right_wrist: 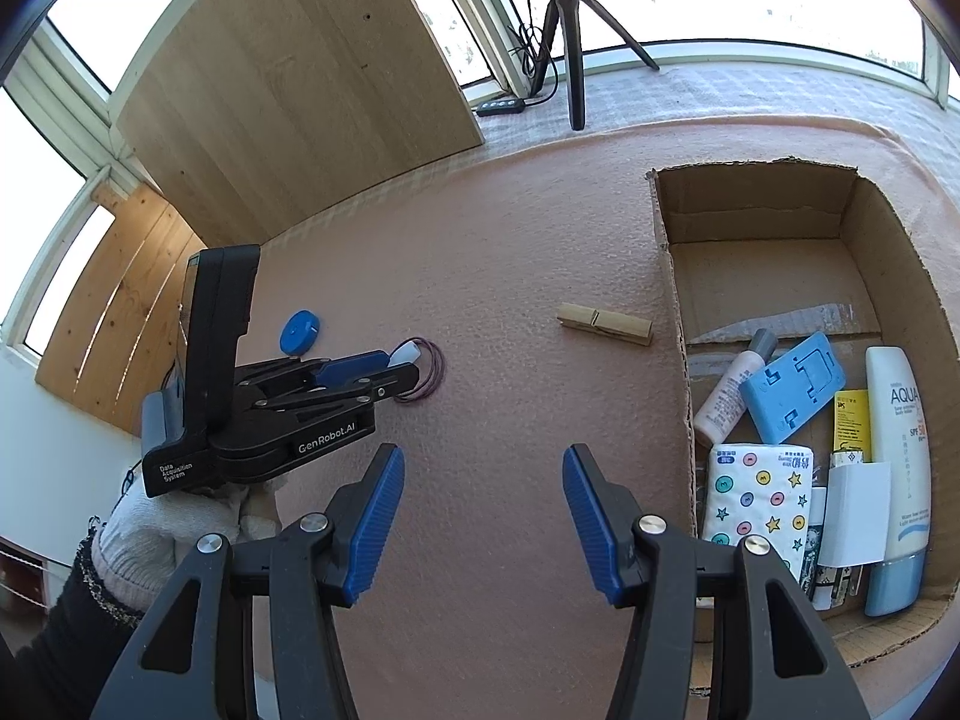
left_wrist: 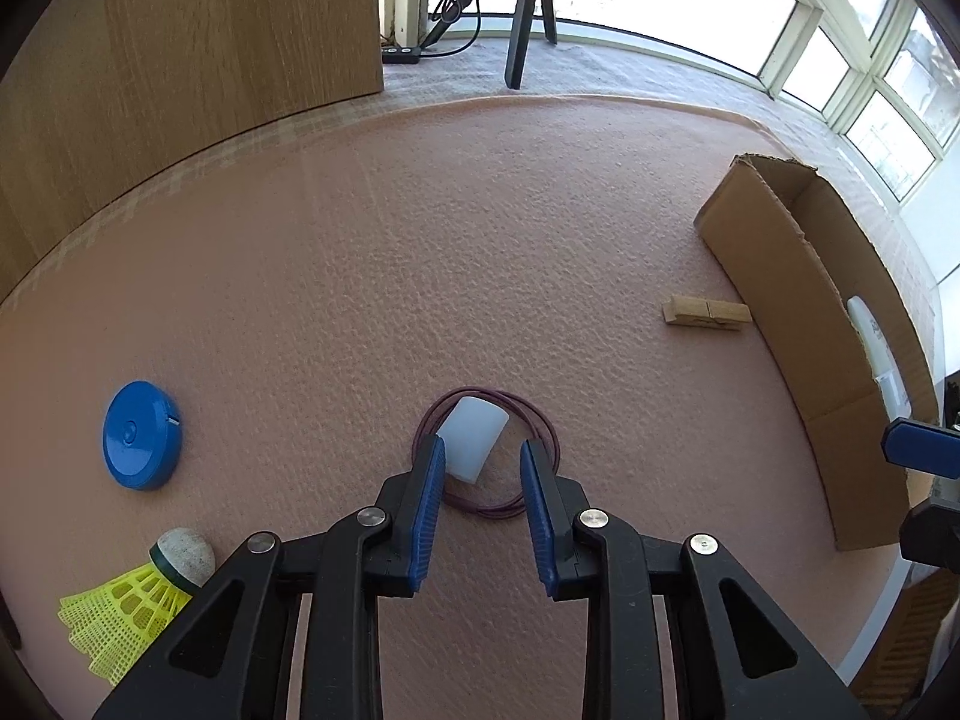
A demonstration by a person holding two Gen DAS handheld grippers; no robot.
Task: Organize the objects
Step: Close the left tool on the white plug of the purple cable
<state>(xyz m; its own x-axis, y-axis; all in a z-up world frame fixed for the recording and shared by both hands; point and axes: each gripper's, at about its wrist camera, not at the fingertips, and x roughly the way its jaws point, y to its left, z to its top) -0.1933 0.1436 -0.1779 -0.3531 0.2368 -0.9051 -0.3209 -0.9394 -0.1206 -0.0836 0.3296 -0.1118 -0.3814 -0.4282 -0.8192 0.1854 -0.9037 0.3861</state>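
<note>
A small white translucent cap [left_wrist: 474,438] lies on the pink mat inside a loop of thin purple cord [left_wrist: 543,420]. My left gripper [left_wrist: 485,459] points down at it with the cap between its fingertips. The left pad is against the cap's side, and a narrow gap shows at the right pad, which sits over the cord. The right wrist view shows the same cap [right_wrist: 407,353] at the left gripper's [right_wrist: 399,367] tips, held by a gloved hand [right_wrist: 156,534]. My right gripper [right_wrist: 483,457] hovers open over bare mat, holding nothing.
A blue round tape measure [left_wrist: 141,435] and a yellow shuttlecock [left_wrist: 132,606] lie to the left. A wooden clothespin [right_wrist: 605,324] lies beside the cardboard box [right_wrist: 675,312], which holds a sunscreen tube [right_wrist: 897,456], a tissue pack [right_wrist: 759,498] and several other items. Behind stand a tripod [right_wrist: 570,30] and a wooden board [right_wrist: 288,78].
</note>
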